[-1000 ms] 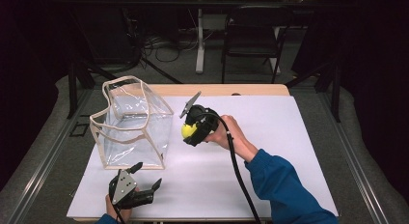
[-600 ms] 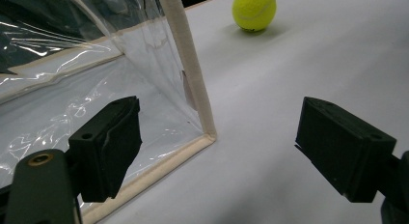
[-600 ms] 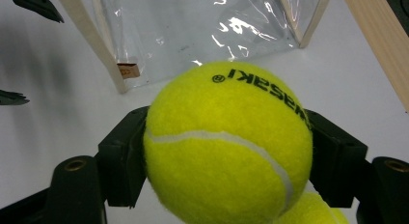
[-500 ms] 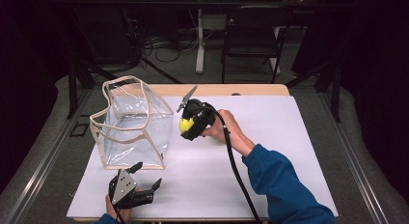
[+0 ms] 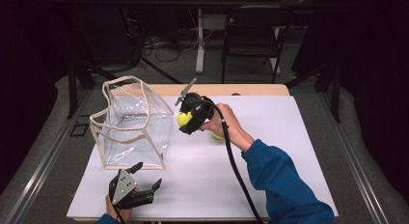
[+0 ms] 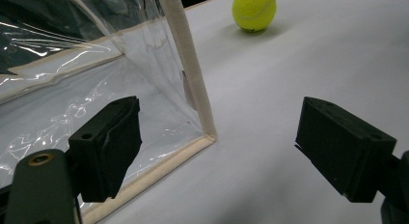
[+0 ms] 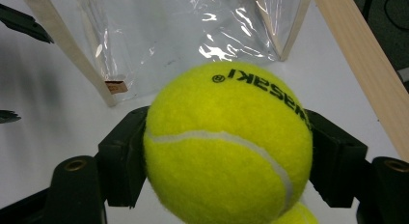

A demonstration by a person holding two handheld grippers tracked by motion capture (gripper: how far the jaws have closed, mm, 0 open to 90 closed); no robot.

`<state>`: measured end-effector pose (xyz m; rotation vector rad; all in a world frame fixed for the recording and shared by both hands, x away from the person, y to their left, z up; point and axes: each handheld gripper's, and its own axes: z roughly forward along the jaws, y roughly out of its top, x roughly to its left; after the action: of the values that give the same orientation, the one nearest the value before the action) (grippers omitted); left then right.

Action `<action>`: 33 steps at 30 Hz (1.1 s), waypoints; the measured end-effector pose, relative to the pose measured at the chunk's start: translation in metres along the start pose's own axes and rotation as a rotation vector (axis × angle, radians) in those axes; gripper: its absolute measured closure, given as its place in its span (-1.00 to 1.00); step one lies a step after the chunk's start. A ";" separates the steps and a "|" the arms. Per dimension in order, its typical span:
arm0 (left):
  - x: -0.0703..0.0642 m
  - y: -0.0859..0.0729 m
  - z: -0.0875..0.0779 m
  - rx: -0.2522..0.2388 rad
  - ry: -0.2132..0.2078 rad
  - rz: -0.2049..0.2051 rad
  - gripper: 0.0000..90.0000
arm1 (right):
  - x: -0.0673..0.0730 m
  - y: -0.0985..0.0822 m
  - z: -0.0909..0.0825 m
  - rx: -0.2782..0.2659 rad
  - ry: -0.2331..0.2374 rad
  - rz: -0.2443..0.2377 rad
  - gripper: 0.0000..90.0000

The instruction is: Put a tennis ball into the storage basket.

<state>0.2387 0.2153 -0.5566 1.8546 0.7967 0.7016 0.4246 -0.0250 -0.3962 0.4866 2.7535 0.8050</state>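
balls (image 5: 184, 119) (image 5: 218, 135): two; bag (image 5: 130, 122): one

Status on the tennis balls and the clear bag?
Done: nothing lies in the clear bag. In hand: the right gripper is shut on a tennis ball beside the bag. Left: a second ball on the table; left gripper open.
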 end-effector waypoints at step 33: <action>0.000 0.000 0.000 -0.004 -0.007 -0.005 -0.64 | 0.003 0.022 -0.010 -0.093 -0.021 -0.018 -0.42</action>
<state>0.2385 0.2159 -0.5565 1.8504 0.7947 0.6930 0.4245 -0.0118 -0.3761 0.4488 2.6833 0.9129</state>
